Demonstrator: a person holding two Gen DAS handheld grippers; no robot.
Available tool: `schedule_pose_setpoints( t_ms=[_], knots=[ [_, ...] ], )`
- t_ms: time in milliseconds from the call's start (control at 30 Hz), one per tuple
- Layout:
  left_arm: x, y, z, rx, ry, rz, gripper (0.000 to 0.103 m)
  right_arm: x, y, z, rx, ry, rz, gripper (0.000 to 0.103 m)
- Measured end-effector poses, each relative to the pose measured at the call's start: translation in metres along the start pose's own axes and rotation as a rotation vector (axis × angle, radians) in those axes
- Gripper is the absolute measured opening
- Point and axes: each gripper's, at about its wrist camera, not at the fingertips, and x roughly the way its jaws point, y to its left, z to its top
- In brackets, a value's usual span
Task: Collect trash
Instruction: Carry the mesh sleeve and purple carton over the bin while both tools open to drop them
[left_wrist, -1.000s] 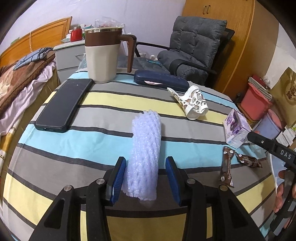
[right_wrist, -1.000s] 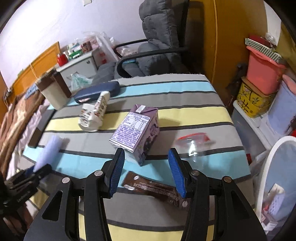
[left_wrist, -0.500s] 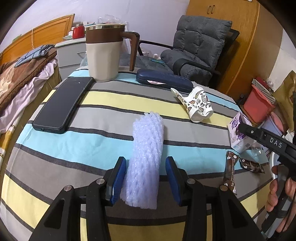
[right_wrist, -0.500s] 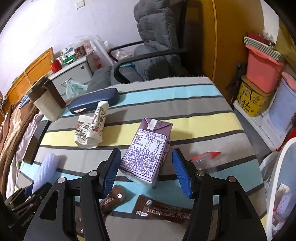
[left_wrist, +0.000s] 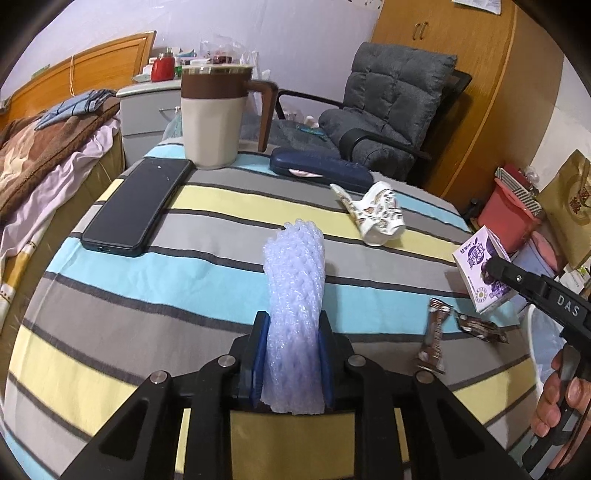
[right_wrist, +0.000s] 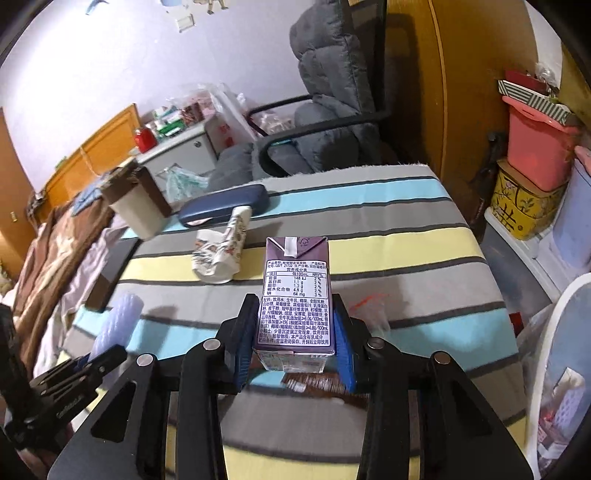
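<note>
On the striped desk (left_wrist: 110, 280), the purple drink carton (right_wrist: 295, 295) is being clamped by the closing right claw (right_wrist: 295, 343), and the foam fruit net (left_wrist: 295, 295) is squeezed by the closing left claw (left_wrist: 291, 362). The grasping step is judged underway; lifting both toward the white bin (right_wrist: 554, 350) is called for next.

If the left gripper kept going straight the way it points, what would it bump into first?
The left gripper, jaws closing on the pale lilac foam net sleeve, points down at the striped tablecloth. It would probably meet the cloth first; the crumpled patterned paper cup lies farther on to the right, though depth is unclear.
</note>
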Motion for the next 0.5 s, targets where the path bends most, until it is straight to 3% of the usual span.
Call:
schedule_pose_setpoints(
  t_ms=[500],
  knots=[
    [-0.049,-0.067,-0.036,0.096,-0.018,-0.073,0.024,-0.059,-0.014,-0.032,-0.044,-0.027,0.028,0.040]
  ],
)
